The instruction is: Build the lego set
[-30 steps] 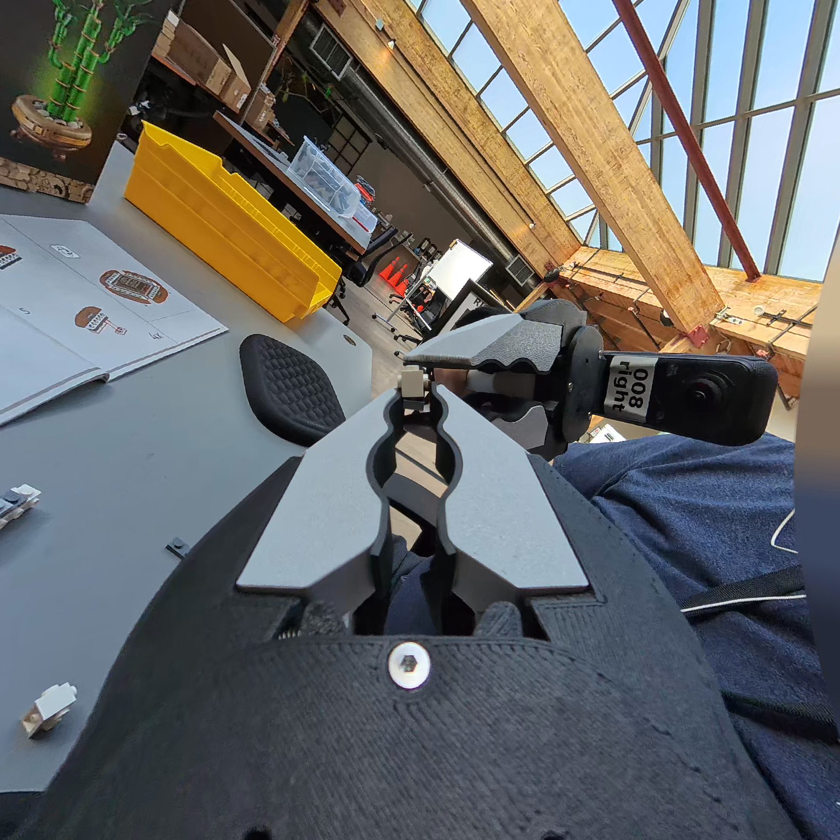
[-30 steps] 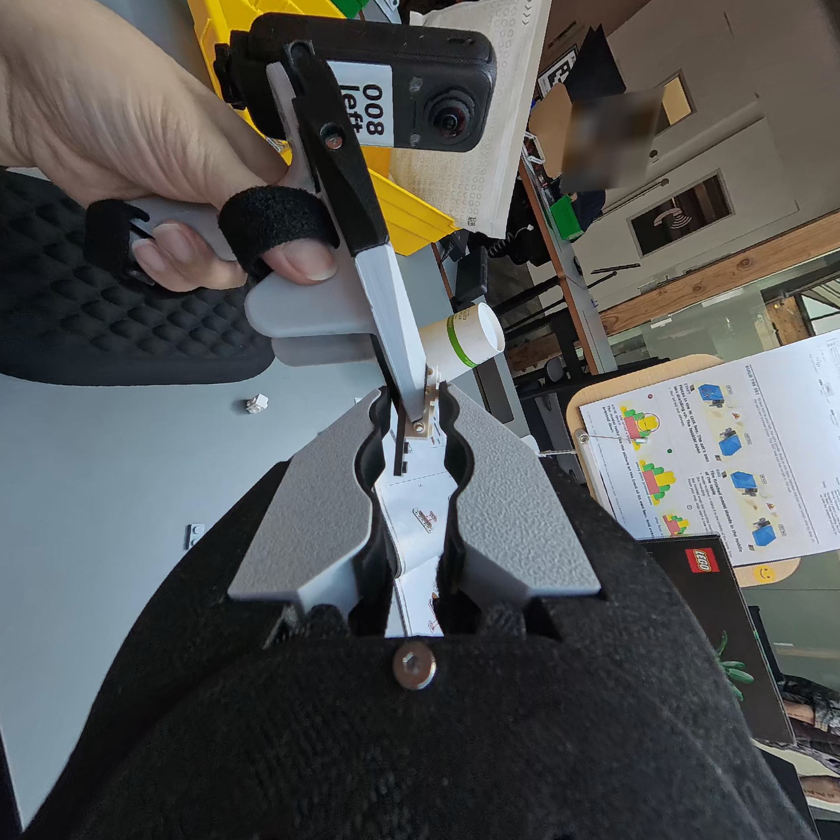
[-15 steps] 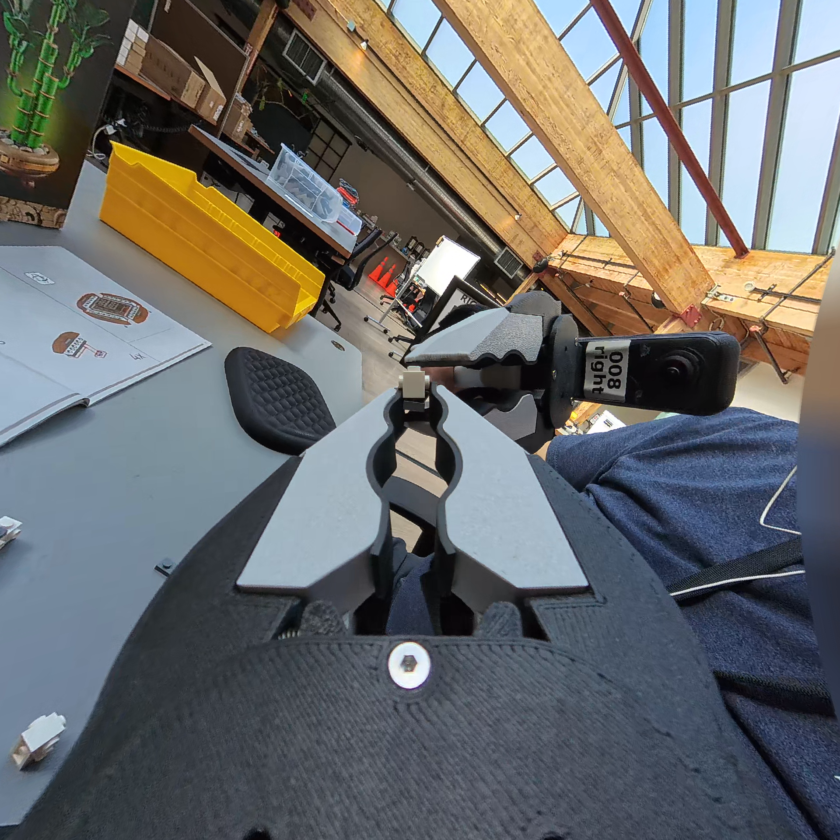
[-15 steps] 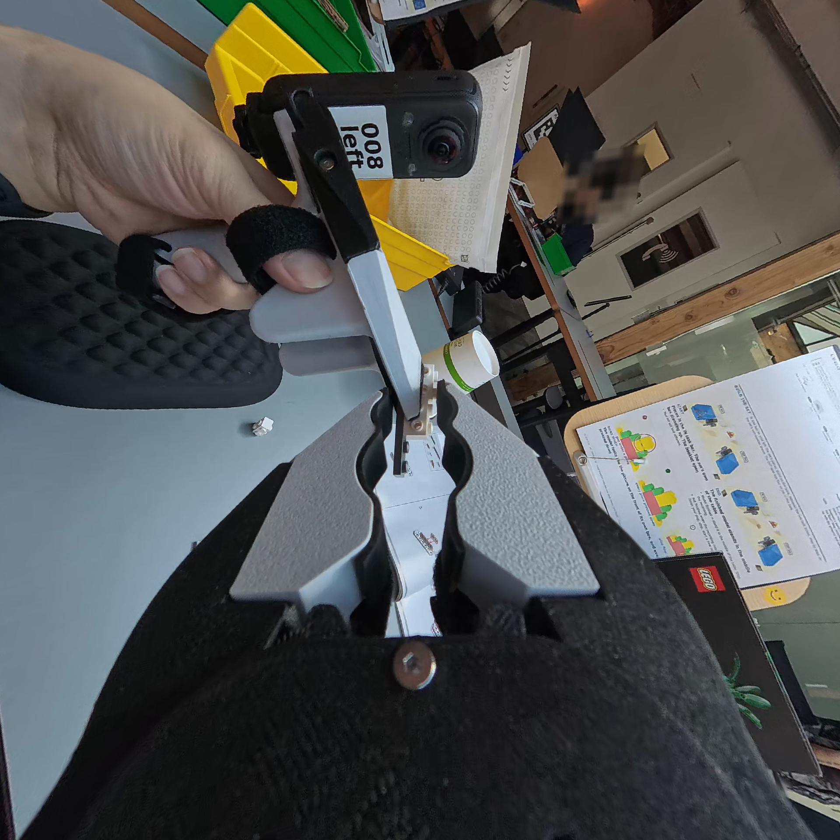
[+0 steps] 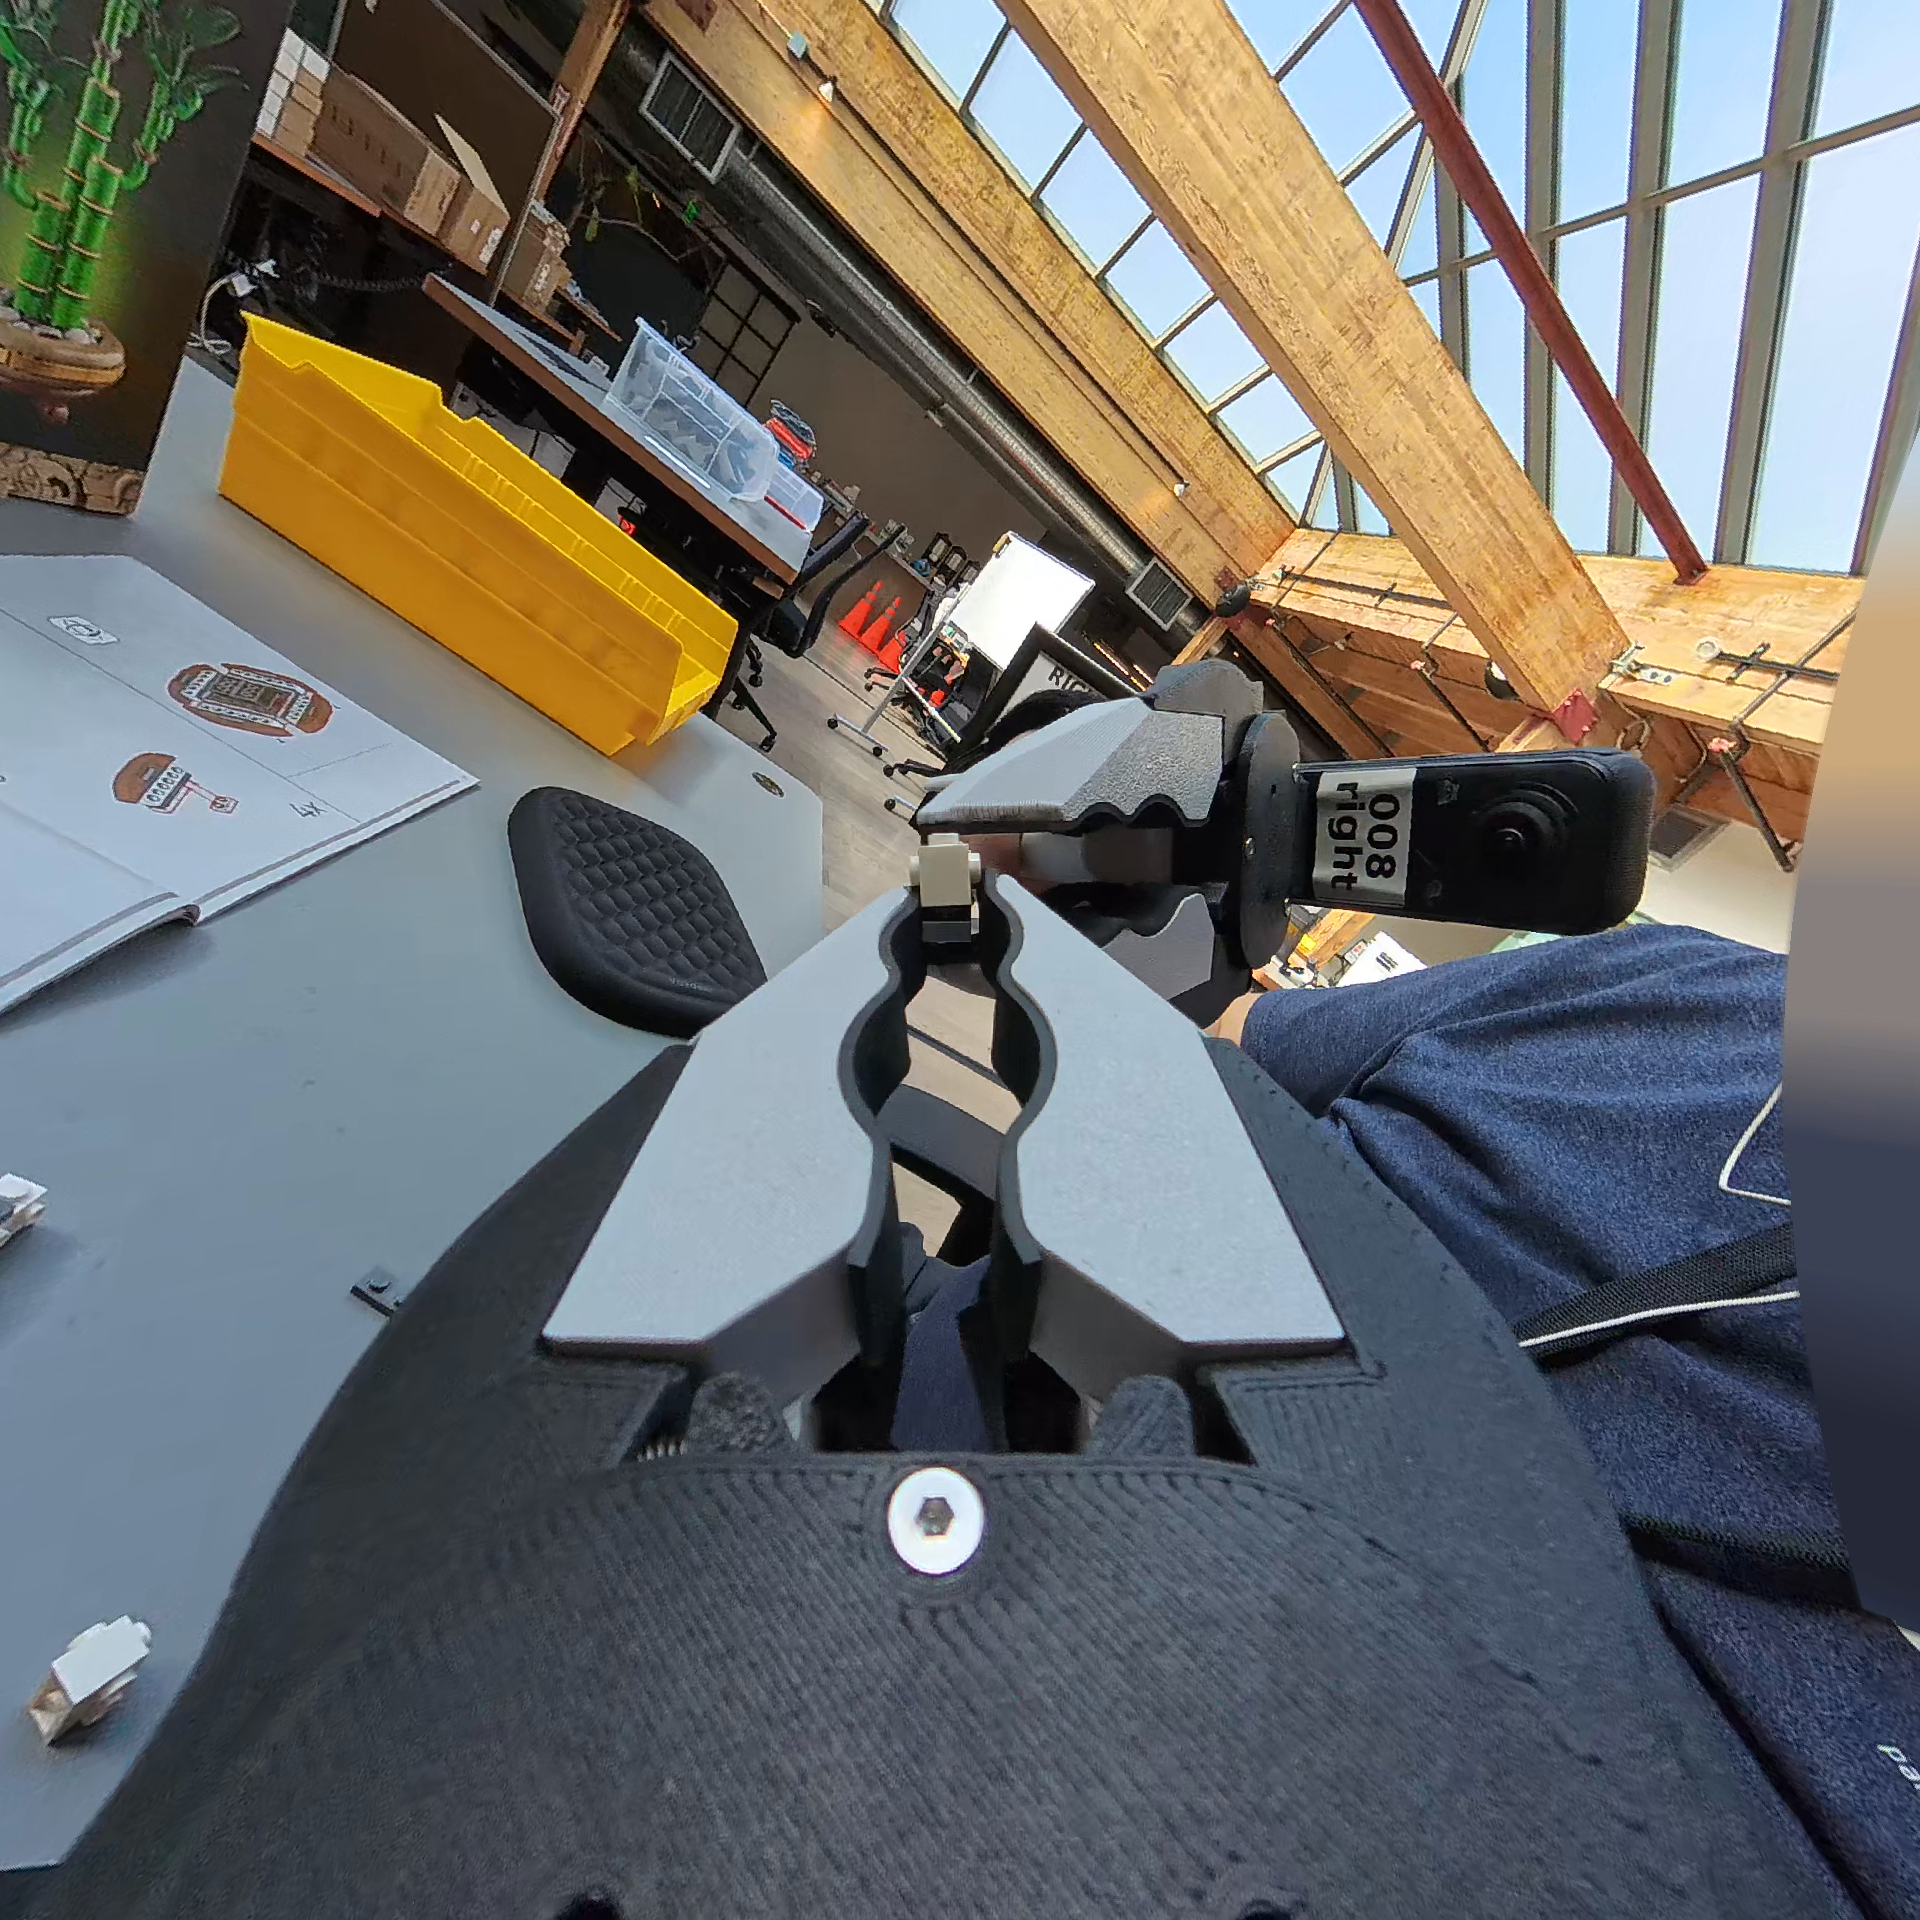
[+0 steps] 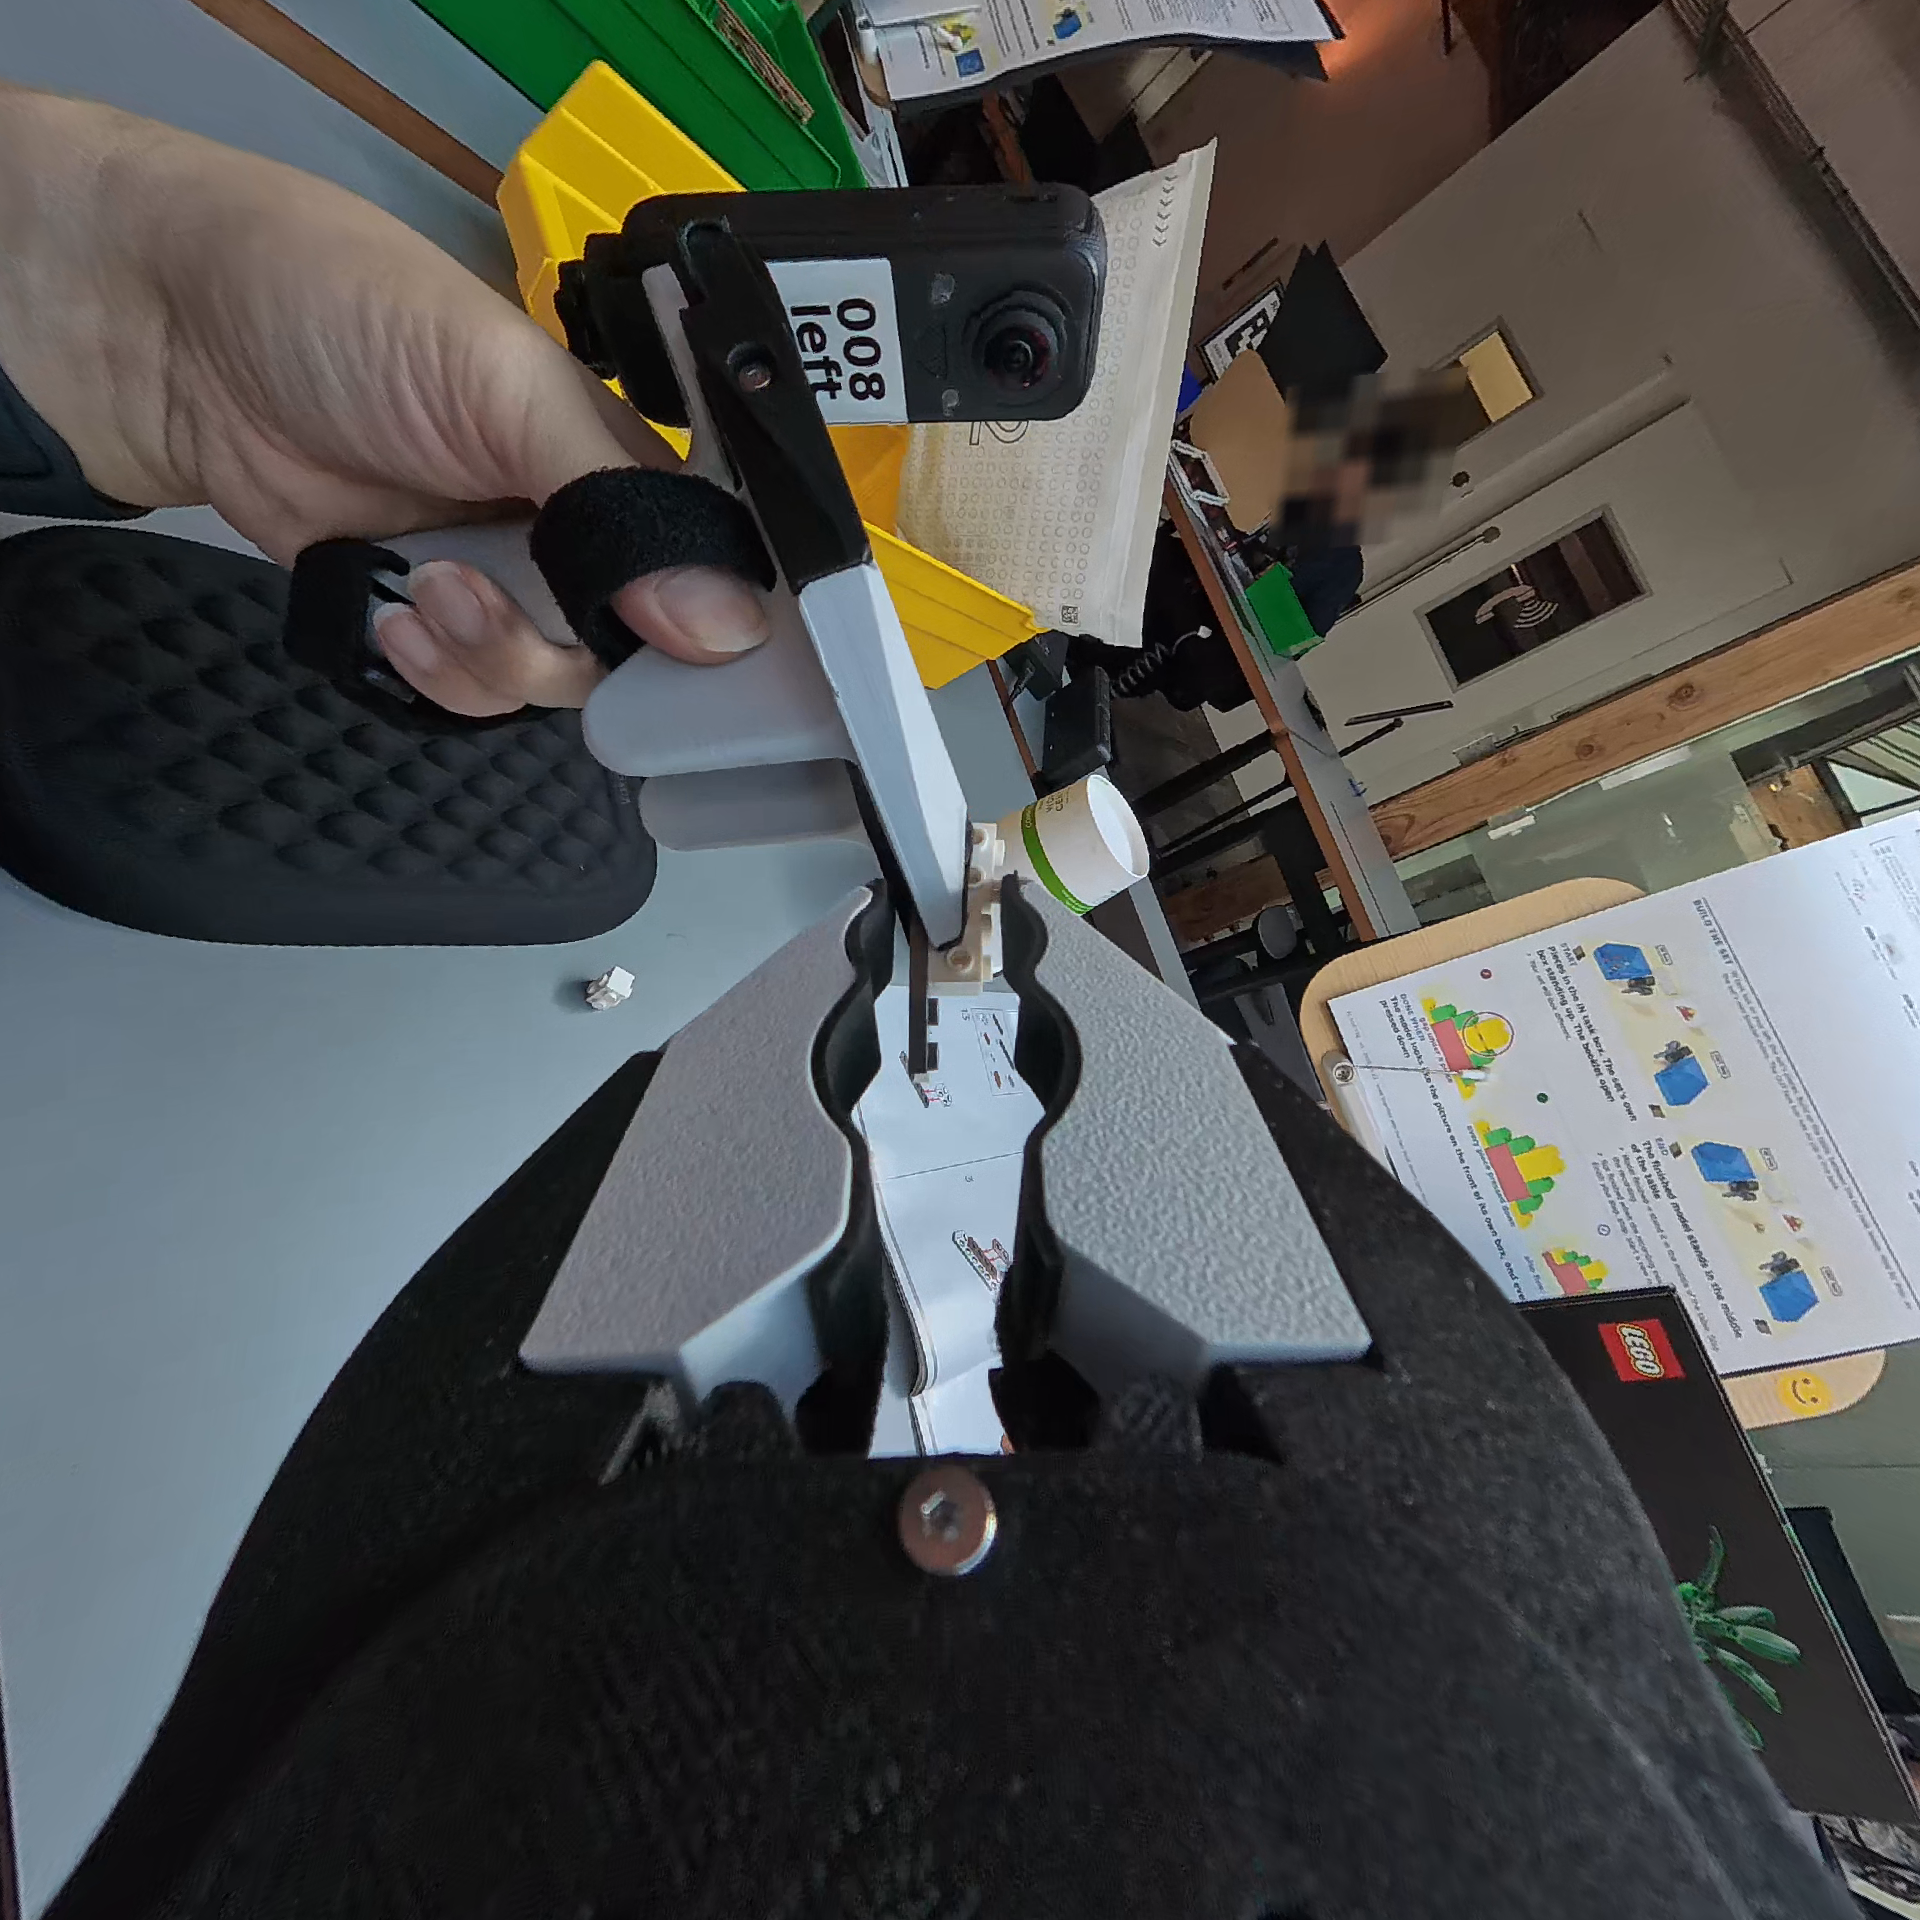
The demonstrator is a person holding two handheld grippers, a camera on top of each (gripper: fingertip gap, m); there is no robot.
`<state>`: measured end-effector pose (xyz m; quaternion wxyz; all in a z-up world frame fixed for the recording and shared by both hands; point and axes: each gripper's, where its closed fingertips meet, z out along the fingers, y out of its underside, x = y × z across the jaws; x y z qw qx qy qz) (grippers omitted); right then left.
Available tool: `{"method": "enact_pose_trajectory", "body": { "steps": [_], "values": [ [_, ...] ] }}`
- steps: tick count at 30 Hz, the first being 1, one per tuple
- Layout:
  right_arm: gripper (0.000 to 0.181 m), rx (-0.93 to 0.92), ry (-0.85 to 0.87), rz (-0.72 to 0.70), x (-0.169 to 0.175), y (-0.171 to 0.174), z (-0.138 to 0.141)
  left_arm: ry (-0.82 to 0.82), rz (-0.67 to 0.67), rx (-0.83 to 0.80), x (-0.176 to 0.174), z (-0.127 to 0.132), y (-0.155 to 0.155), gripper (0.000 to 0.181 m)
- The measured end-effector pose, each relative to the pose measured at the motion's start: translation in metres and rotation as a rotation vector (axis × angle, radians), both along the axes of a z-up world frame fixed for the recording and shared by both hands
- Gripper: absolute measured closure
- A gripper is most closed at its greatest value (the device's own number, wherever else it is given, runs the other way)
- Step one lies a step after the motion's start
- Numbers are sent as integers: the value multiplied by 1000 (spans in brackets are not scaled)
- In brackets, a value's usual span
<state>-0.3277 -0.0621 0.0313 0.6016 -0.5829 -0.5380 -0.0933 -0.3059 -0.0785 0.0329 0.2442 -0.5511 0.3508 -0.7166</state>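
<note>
Lego sub-assembly (image 5: 945, 896) mid-join, we judge: our left gripper (image 5: 948, 914) clamps it, right gripper (image 6: 961, 925) pinches it too. Next: we press squarely, aligned.

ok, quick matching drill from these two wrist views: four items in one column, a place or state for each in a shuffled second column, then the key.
Items
1. small light grey brick assembly
2. yellow bin
3. black textured pad
4. instruction booklet

Places or states
A. lying open on the grey table
B. pinched at the tips of the left gripper, with the right gripper closed on it too
C. standing at the table's far edge
D. lying flat on the table between the booklet and the grippers

Pairs: 1-B, 2-C, 3-D, 4-A
</note>
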Motion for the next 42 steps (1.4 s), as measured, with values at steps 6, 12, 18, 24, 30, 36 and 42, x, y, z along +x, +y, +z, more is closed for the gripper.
{"method": "enact_pose_trajectory", "body": {
  "steps": [6, 12, 18, 24, 30, 36, 42],
  "values": [
    [163, 45, -53, -9, 0, 0, -1, 15, 7, 9, 1, -2, 0, 174],
    [167, 65, -58, 5, 1, -2, 1, 24, 6, 19, 1, -2, -1, 174],
    [167, 83, -94, -10, 3, -1, -2, 36, 4, 1, 3, -6, 0, 174],
    [166, -2, 7, 24, 0, -2, 0, 28, 6, 37, 0, -3, 0, 173],
    [166, 11, -7, 5, -3, 1, 1, 32, 17, 30, -4, -3, 2, 172],
    [166, 76, -86, -38, 6, 4, -1, -17, 21, -113, -6, 0, 12, 169],
    [166, -136, 38, 27, 9, -5, -7, -121, 74, 297, -27, 14, 4, 151]
  ]
}}
